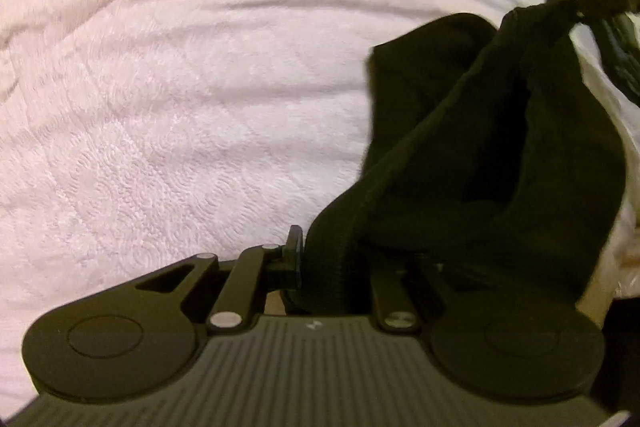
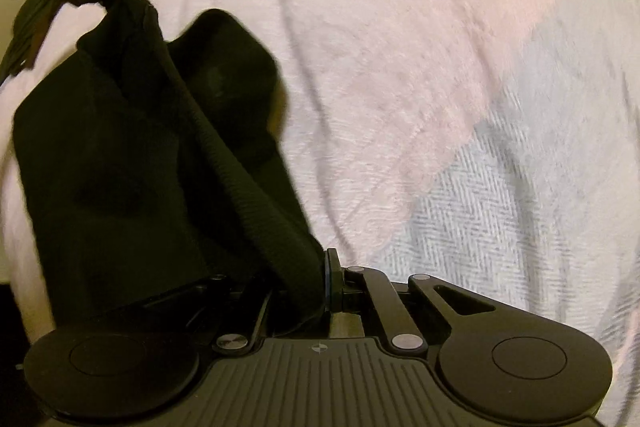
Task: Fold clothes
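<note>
Pale pink quilted bedding (image 1: pixel 168 115) fills both views, with a white herringbone-weave cloth (image 2: pixel 500 211) showing on the side of it far from the dark garment (image 1: pixel 472 163). That garment, black or very dark green, hangs above the bedding rather than lying on it, stretched between the 2 grippers by its thick ribbed band (image 2: pixel 248 195), which reads like a waistband or hem. Its body sags below the band in loose folds, so it is held up in the air, likely to open it out and find its shape before any fold is laid. Which stage of folding this is, the views do not settle.

At one end of the garment, the left gripper (image 1: pixel 320 267) is clamped tight on the band, cloth bunched between its fingers. At the other end, the right gripper (image 2: pixel 316 287) pinches the same band, closed just as firmly. Keeping the band taut between them would let the cloth hang square.
</note>
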`<state>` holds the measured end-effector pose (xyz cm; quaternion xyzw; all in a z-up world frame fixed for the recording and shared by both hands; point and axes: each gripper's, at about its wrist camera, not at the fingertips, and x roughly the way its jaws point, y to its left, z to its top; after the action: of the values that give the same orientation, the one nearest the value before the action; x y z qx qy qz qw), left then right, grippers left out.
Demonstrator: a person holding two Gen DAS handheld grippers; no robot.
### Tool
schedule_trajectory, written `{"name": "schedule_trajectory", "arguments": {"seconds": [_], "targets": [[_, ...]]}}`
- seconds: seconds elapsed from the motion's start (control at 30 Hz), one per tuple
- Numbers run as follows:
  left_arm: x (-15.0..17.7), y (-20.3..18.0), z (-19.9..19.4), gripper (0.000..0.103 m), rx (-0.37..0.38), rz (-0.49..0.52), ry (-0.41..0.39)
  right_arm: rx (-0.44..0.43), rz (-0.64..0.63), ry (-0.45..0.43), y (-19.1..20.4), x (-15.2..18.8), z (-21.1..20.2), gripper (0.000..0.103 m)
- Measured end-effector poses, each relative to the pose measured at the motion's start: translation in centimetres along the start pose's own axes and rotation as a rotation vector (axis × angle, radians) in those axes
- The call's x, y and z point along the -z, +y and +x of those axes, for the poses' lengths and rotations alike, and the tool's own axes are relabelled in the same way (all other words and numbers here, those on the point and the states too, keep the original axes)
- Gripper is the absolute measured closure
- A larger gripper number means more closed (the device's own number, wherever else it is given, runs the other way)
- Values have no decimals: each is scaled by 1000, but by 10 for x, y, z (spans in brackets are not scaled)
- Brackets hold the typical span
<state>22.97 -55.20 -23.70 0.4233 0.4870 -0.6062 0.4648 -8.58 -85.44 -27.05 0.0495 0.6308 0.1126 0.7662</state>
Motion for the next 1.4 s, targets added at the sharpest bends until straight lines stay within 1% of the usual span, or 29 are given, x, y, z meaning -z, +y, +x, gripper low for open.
{"name": "schedule_trajectory", "arguments": {"seconds": [0.1, 0.17, 0.2, 0.23, 0.3, 0.33, 0.4, 0.43, 0.47, 0.5, 0.53, 0.6, 0.7, 0.77, 0.8, 0.83, 0.87, 0.93, 0.97, 1.1, 1.17, 1.23, 1.3, 1.37, 1.4], "targets": [[-2, 3, 25, 88, -15, -28, 8, -10, 57, -25, -10, 3, 17, 101], [1, 7, 34, 85, -19, -62, 4, -15, 103, -52, -14, 8, 22, 100], [2, 10, 37, 80, -25, -80, -1, -10, 124, -62, -16, 9, 24, 96], [4, 13, 37, 71, -38, -101, -11, 2, 147, -71, -17, 10, 28, 91], [7, 21, 35, 67, -63, -144, -34, 56, 201, -93, -21, 15, 28, 57], [10, 26, 30, 64, -68, -172, -54, 70, 230, -106, -23, 18, 26, 53], [15, 36, 20, 61, -78, -228, -92, 67, 294, -134, -26, 25, 17, 51], [18, 40, 14, 62, -86, -246, -112, 76, 320, -148, -26, 28, 12, 50], [20, 38, 6, 62, -105, -238, -136, 95, 333, -159, -23, 29, 7, 48], [22, 36, -1, 62, -125, -221, -157, 115, 340, -170, -18, 30, 2, 48], [23, 30, -6, 62, -149, -169, -167, 134, 345, -181, -12, 31, -3, 48], [25, 7, -13, 62, -199, -11, -183, 174, 346, -203, 2, 33, -11, 48], [26, -32, -11, 62, -241, 234, -187, 237, 335, -236, 24, 36, -22, 48], [24, -51, -3, 62, -265, 353, -184, 274, 340, -254, 37, 39, -28, 48], [23, -56, 2, 62, -276, 397, -182, 281, 374, -259, 39, 42, -29, 48], [21, -61, 8, 62, -285, 439, -178, 265, 439, -273, 36, 46, -30, 48], [17, -64, 14, 62, -286, 471, -171, 217, 527, -295, 28, 52, -30, 48], [12, -65, 22, 62, -286, 499, -163, 82, 703, -340, 8, 68, -29, 48], [9, -65, 27, 62, -287, 510, -159, 19, 766, -360, -1, 76, -29, 48], [8, -65, 34, 62, -296, 534, -149, -242, 937, -402, -28, 89, -26, 47], [9, -65, 36, 61, -301, 544, -144, -368, 983, -400, -39, 90, -24, 47], [10, -65, 38, 61, -305, 554, -140, -445, 997, -375, -47, 88, -20, 47], [11, -65, 40, 61, -310, 564, -136, -521, 1022, -370, -57, 86, -17, 41], [11, -65, 42, 61, -315, 573, -131, -555, 1017, -363, -65, 84, -19, 38], [12, -65, 44, 61, -317, 578, -129, -552, 1004, -361, -68, 82, -22, 37]]}}
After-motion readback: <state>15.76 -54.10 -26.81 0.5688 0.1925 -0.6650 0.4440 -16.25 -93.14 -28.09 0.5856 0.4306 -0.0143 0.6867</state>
